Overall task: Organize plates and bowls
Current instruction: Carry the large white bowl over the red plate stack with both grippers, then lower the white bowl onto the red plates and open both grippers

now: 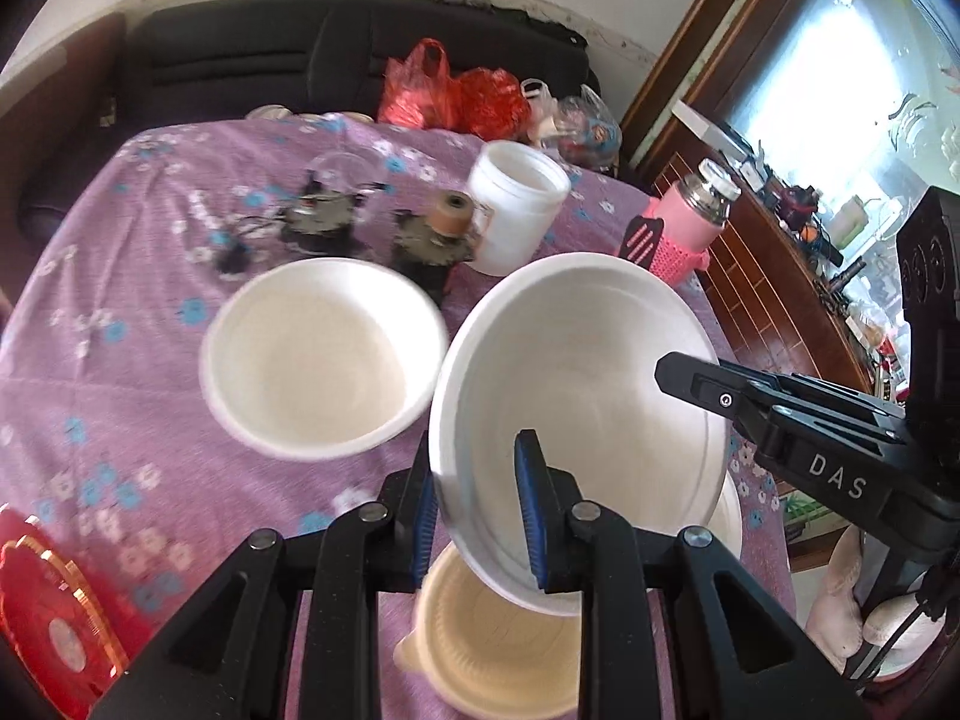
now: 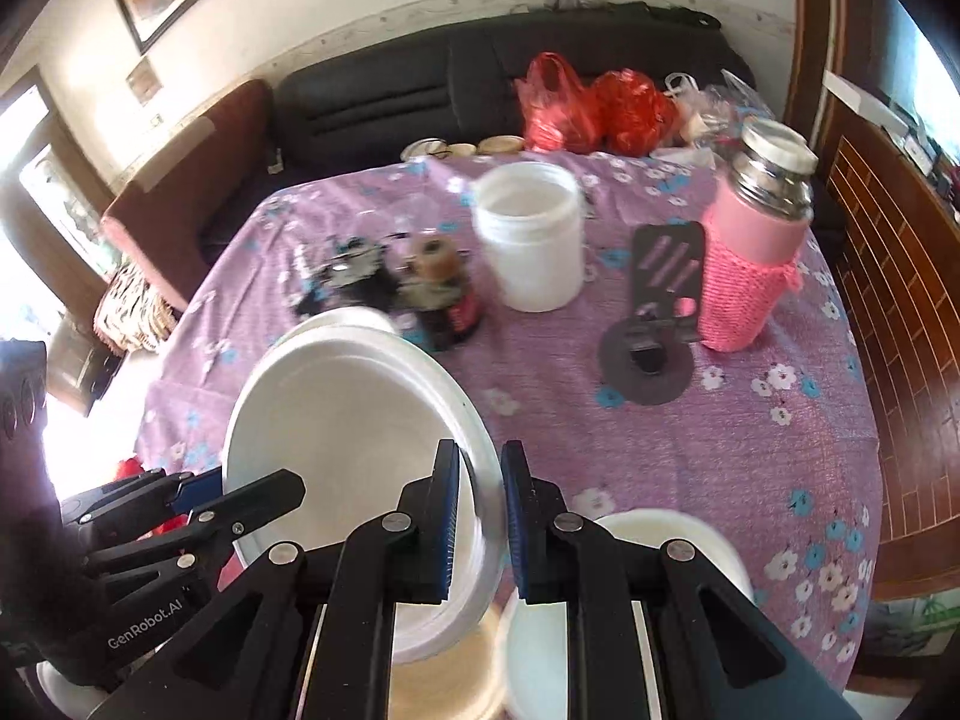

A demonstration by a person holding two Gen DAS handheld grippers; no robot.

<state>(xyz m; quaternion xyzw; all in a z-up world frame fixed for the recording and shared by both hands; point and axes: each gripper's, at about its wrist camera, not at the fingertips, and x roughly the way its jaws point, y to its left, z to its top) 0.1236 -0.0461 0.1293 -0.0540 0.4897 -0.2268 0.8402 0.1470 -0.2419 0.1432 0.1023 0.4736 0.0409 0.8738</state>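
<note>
Surface, round, draped in a purple floral cloth; a black sofa stands behind it at 12 o'clock.

Large white bowl, tilted and raised off the cloth, at centre right of the left wrist view and at 9 o'clock of centre in the right wrist view. Both tools grip its rim from opposite sides.

Left gripper: fingers clamped on the near rim of the large white bowl, one blue pad inside and one outside the wall. It appears at 8 o'clock in the right wrist view.

Right gripper: fingers straddle the bowl's edge, the rim lying between the pads; whether they press it cannot be told with certainty. It enters the left wrist view at 3 o'clock.

Second white bowl, upright on the cloth, just beside the raised bowl at 9 o'clock.

Beige ribbed bowl, under the raised bowl at 6 o'clock.

White jar, open-topped, at 12 o'clock.

Pink flask with steel neck, at 2 o'clock; a dark slotted stand is just beside it.

Red plastic bags, at the far edge.
</note>
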